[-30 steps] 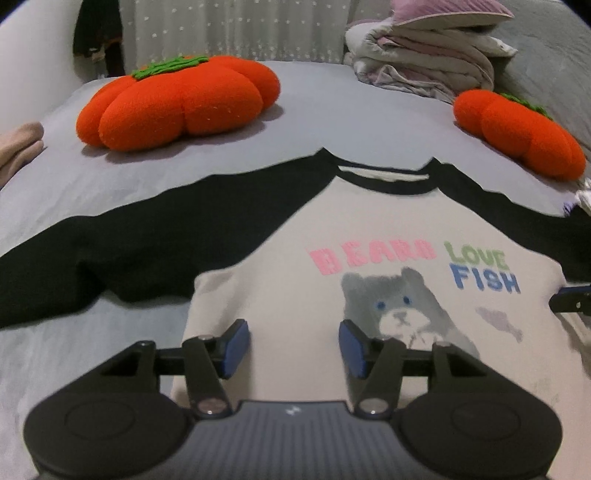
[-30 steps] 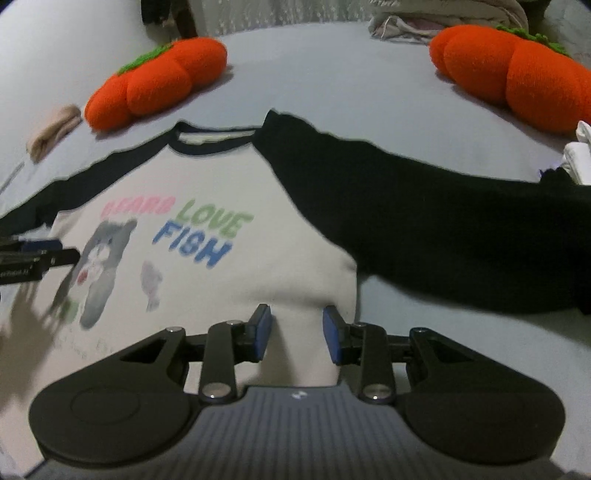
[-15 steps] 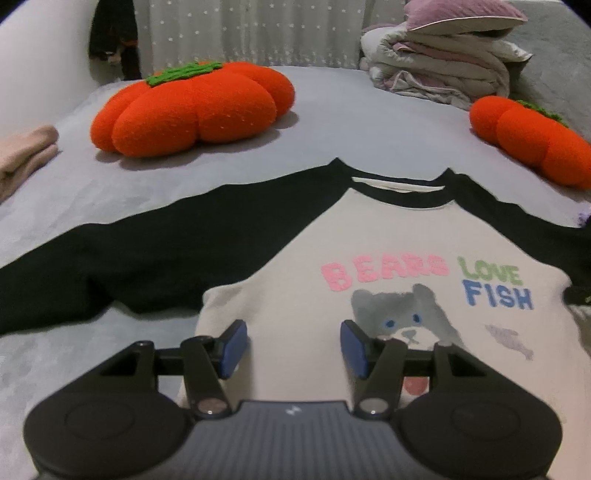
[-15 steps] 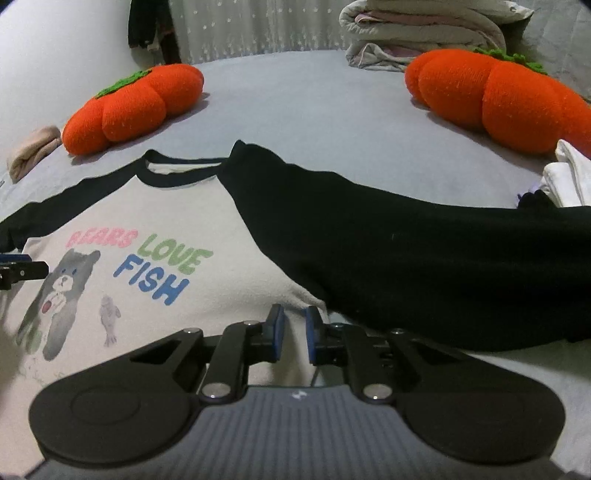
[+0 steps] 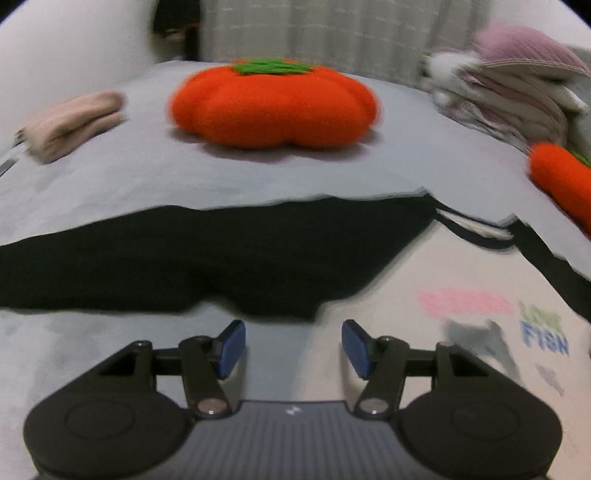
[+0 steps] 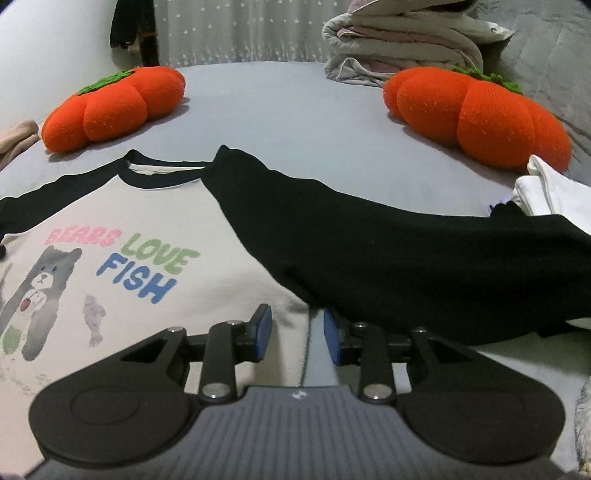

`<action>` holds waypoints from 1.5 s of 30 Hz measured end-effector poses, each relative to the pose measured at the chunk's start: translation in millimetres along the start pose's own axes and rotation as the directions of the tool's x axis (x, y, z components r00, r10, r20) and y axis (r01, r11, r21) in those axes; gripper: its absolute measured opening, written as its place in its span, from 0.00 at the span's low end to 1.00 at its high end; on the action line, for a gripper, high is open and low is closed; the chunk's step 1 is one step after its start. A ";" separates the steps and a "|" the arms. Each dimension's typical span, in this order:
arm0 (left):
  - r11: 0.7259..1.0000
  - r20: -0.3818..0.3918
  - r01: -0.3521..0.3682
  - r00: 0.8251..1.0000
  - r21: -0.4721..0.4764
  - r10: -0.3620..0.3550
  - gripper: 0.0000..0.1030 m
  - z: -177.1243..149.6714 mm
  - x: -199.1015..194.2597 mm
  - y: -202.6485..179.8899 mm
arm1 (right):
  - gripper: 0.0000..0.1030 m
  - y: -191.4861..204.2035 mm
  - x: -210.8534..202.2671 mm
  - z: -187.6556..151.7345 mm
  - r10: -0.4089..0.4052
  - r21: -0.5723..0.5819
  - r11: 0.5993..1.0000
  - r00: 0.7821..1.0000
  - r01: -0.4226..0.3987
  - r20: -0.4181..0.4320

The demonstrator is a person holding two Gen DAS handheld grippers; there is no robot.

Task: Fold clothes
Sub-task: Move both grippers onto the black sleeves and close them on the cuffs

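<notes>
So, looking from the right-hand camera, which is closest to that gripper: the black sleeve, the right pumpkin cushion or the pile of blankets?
From the right gripper:
1. Black sleeve, just ahead of the fingertips, stretching right.
2. Pumpkin cushion, farther back on the right.
3. Pile of blankets, farthest, at the bed's far end.

You are in a bedroom at home. A bed (image 6: 295, 122) with a grey sheet fills the view, two orange pumpkin cushions (image 6: 114, 107) lie on it, folded bedding (image 6: 402, 40) is stacked at its far end, and a dotted curtain (image 6: 240, 33) hangs behind by a white wall (image 6: 48, 55).
</notes>
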State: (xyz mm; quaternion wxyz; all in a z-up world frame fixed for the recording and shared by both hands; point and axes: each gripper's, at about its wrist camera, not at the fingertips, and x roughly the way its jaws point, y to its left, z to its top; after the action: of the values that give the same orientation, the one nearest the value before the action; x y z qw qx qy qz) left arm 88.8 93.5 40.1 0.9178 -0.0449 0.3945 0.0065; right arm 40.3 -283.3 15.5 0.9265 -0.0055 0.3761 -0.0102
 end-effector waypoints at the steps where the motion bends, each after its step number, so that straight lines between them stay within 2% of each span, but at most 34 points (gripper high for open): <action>1: 0.999 0.007 -0.008 1.000 -0.041 0.008 0.58 5.3 -3.0 15.3 | 0.36 2.2 -0.1 -0.5 -0.001 -0.006 1.000 1.000 0.001 -0.001; 4: 0.989 0.025 -0.033 0.999 -0.147 0.037 0.58 18.2 -11.6 58.0 | 0.37 9.3 -1.2 -3.3 -0.004 -0.025 1.000 1.000 0.004 -0.002; 11: 0.962 0.011 -0.160 0.986 -0.222 0.166 0.64 27.4 -15.1 127.7 | 0.38 32.7 -3.9 -9.5 -0.003 -0.082 0.997 1.000 0.004 0.014; 16: 0.936 -0.036 -0.199 0.980 -0.291 0.197 0.65 21.7 -11.9 170.9 | 0.37 59.3 -11.5 -11.6 0.034 -0.111 0.993 0.999 -0.031 0.033; 19: 0.916 -0.062 -0.240 0.971 -0.322 0.232 0.65 19.9 -7.3 190.8 | 0.37 80.2 -11.4 -13.1 0.020 -0.146 0.989 0.999 -0.013 0.047; 23: 0.899 -0.093 -0.246 0.969 -0.362 0.228 0.65 15.2 -1.1 207.8 | 0.37 104.1 -9.1 -11.7 -0.023 -0.165 0.986 0.997 0.036 0.080; 25: 0.888 -0.108 -0.246 0.969 -0.389 0.222 0.65 10.7 0.4 213.9 | 0.37 116.5 -9.4 -6.9 0.030 -0.130 0.991 0.997 -0.020 0.077; 30: 0.885 -0.099 -0.239 0.971 -0.400 0.217 0.66 8.4 3.2 215.7 | 0.37 178.2 3.4 7.5 0.133 -0.140 0.983 0.989 -0.123 0.067; 37: 0.887 -0.089 -0.219 0.976 -0.406 0.201 0.65 9.3 5.5 222.9 | 0.37 239.8 19.5 15.0 0.158 -0.236 0.963 0.983 -0.133 0.089; 39: 0.884 -0.081 -0.220 0.975 -0.412 0.205 0.61 9.5 5.6 228.1 | 0.37 255.9 23.7 16.6 0.162 -0.264 0.955 0.982 -0.132 0.096; 41: 0.879 -0.079 -0.233 0.972 -0.416 0.220 0.47 10.1 6.7 231.4 | 0.37 272.0 27.9 18.2 0.167 -0.292 0.947 0.980 -0.131 0.103; 43: 0.892 -0.077 -0.258 0.966 -0.371 0.247 0.33 10.5 8.2 229.4 | 0.26 288.1 32.1 19.8 0.172 -0.320 0.939 0.979 -0.129 0.110; 44: 0.896 -0.076 -0.255 0.967 -0.362 0.245 0.27 10.6 7.9 229.4 | 0.24 296.2 34.2 20.6 0.175 -0.334 0.934 0.978 -0.129 0.113; 45: 0.901 -0.074 -0.252 0.967 -0.354 0.242 0.25 10.7 7.6 229.3 | 0.22 304.3 36.3 21.4 0.178 -0.347 0.929 0.977 -0.128 0.116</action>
State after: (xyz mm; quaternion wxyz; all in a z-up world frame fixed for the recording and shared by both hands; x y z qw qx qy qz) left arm 91.0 322.6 24.2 0.8799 -0.1622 0.4021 0.1945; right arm 85.7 20.1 0.1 0.9348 -0.1357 0.3027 0.1271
